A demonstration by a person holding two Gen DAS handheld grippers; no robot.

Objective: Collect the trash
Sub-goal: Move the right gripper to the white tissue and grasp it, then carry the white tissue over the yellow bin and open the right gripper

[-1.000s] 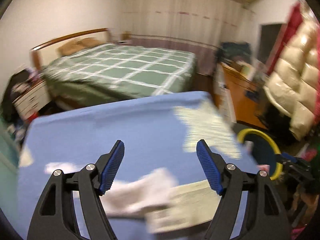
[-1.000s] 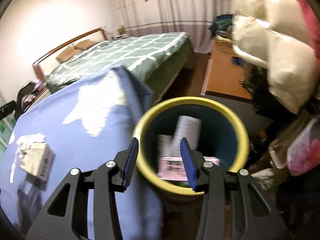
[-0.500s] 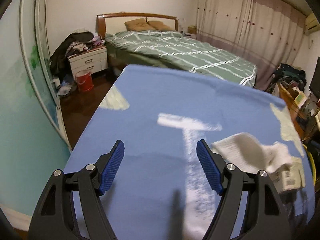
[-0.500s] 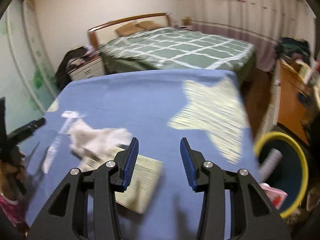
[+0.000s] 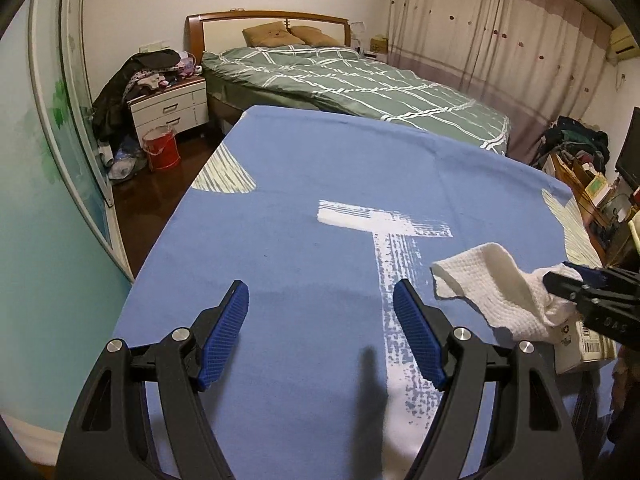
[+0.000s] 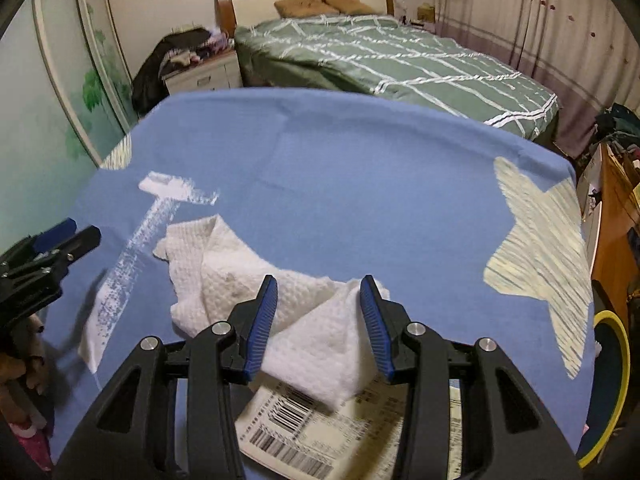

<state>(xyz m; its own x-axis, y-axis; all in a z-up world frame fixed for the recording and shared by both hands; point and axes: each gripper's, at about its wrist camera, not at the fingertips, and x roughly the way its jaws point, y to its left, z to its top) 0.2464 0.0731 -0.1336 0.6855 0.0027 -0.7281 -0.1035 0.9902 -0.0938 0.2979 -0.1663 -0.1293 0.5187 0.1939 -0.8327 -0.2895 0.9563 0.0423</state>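
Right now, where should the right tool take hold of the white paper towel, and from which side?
Grip the raised crumpled fold of the paper towel, coming from above; it already stands between the open right tool fingers and lies partly on the flat printed package.

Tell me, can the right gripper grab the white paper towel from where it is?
Probably yes. The right gripper is open right above the crumpled paper towel, with nothing between them. The towel lies partly on a barcoded box, so the pads might catch that too.
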